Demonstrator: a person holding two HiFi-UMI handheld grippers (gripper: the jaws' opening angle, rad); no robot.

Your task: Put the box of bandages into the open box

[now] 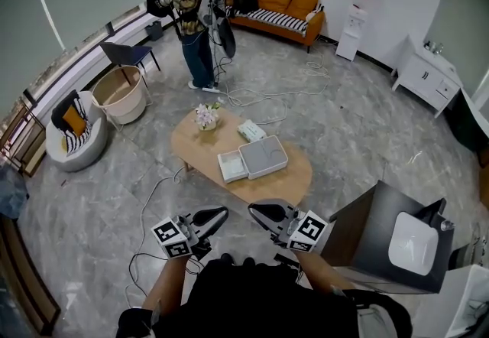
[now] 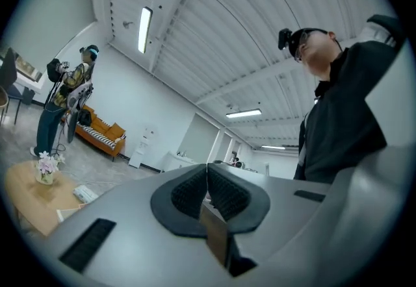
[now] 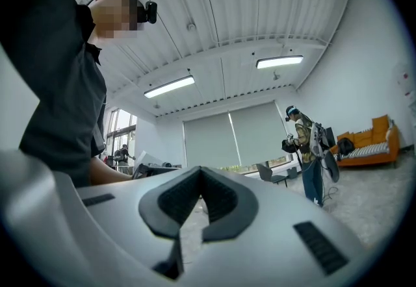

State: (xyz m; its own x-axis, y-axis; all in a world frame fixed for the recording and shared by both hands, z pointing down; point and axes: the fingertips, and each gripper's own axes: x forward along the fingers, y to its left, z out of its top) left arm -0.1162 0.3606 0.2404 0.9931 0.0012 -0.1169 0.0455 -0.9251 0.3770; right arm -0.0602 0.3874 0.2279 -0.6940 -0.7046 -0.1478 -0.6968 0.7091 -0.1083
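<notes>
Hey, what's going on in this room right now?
A person stands back from the low wooden table and holds the left gripper and the right gripper out in front. Both have their fingers closed on nothing. The box of bandages lies on the table just beyond the open box, so nothing has gone in yet. A second person stands at the far side of the room.

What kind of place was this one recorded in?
Probably a staged living room inside an office or lab: an orange sofa, a low oval wooden table and a water dispenser, under office-style ceiling strip lights.
</notes>
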